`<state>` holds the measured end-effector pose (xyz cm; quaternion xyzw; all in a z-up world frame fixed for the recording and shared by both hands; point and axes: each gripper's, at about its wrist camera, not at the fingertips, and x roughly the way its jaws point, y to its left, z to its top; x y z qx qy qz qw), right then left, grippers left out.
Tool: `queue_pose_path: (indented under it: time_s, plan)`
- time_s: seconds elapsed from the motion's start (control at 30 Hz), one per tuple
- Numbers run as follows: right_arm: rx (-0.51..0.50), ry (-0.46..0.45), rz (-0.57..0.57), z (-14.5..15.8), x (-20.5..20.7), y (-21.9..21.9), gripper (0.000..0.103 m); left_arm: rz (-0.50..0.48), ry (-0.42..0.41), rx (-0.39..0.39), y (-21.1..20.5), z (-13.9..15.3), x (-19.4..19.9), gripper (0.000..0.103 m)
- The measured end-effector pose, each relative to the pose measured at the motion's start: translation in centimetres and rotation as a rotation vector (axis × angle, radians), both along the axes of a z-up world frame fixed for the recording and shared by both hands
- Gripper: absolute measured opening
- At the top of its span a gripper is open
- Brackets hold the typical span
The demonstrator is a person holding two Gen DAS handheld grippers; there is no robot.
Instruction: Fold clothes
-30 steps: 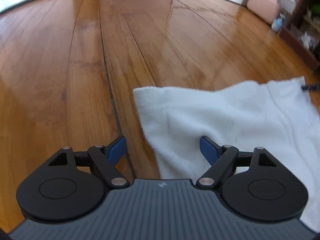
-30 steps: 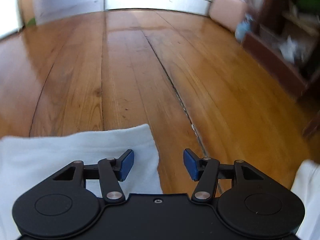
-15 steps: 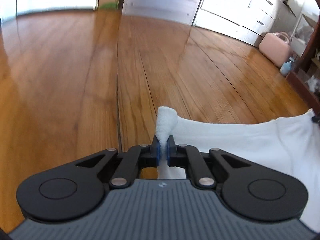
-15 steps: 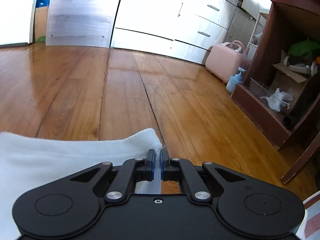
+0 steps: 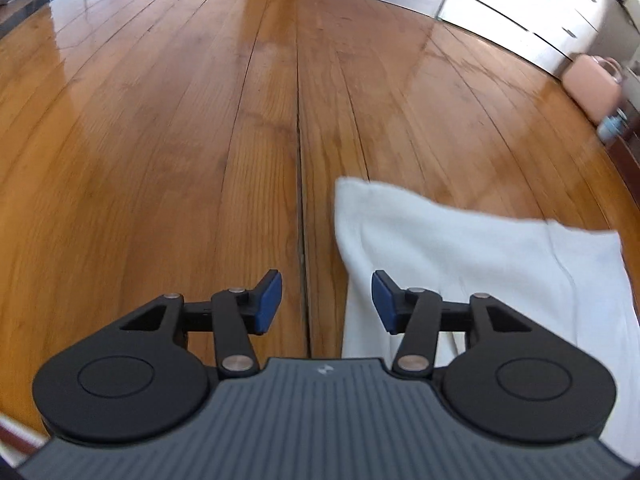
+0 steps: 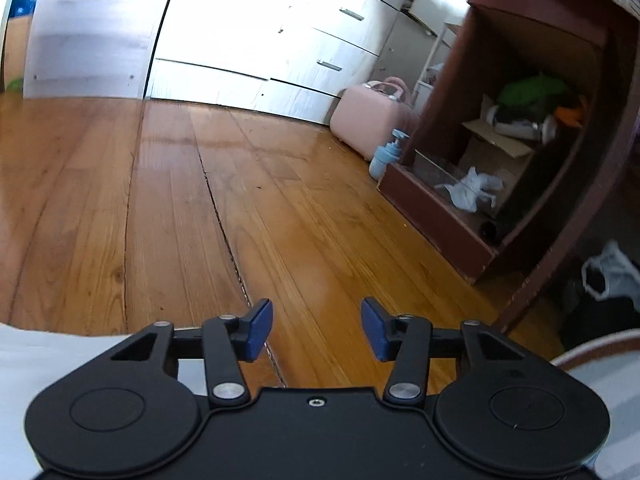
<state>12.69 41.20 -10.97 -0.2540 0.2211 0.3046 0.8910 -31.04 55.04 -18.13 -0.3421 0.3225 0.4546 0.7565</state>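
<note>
A white fleecy garment [image 5: 472, 264] lies folded on the wooden floor [image 5: 200, 120], at the right in the left wrist view. My left gripper [image 5: 326, 300] is open and empty, its right finger over the garment's left edge. In the right wrist view the garment [image 6: 48, 356] shows only as a white strip at the lower left, behind the gripper body. My right gripper [image 6: 316, 328] is open and empty above bare floor [image 6: 300, 220].
A pink case [image 6: 370, 118] and a blue pump bottle [image 6: 386, 154] stand by white drawers [image 6: 260, 40]. A dark red wooden cabinet [image 6: 500, 160] with clutter stands at the right. A striped cloth [image 6: 600, 368] lies at the lower right.
Half a second ago both grippers were shut on corners of the white garment. Both have opened and let go, and the garment lies on the floor.
</note>
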Motion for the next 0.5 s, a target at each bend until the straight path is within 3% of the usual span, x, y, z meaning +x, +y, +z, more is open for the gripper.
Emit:
queue_pose_path:
  time_s: [0.13, 0.2, 0.27, 0.43, 0.5]
  plan:
    - [0.041, 0.087, -0.008, -0.7, -0.6, -3.4, 0.056, -0.061, -0.052, -0.039, -3.6, 0.5, -1.6, 0.046]
    - [0.052, 0.147, -0.006, -1.7, -0.8, -5.1, 0.057, -0.078, -0.049, -0.047, -4.5, -0.2, -1.7, 0.027]
    - [0.065, 0.214, -0.007, -2.5, -1.0, -6.6, 0.057, -0.084, -0.028, -0.063, -5.5, -1.2, -1.7, 0.022]
    - [0.089, 0.358, 0.031, -4.0, -2.3, -9.3, 0.057, -0.134, -0.078, -0.089, -5.9, -3.4, -0.8, 0.023]
    - [0.073, 0.368, 0.062, -4.5, -3.6, -9.7, 0.057, -0.139, -0.054, -0.047, -6.7, -3.4, -0.3, 0.036]
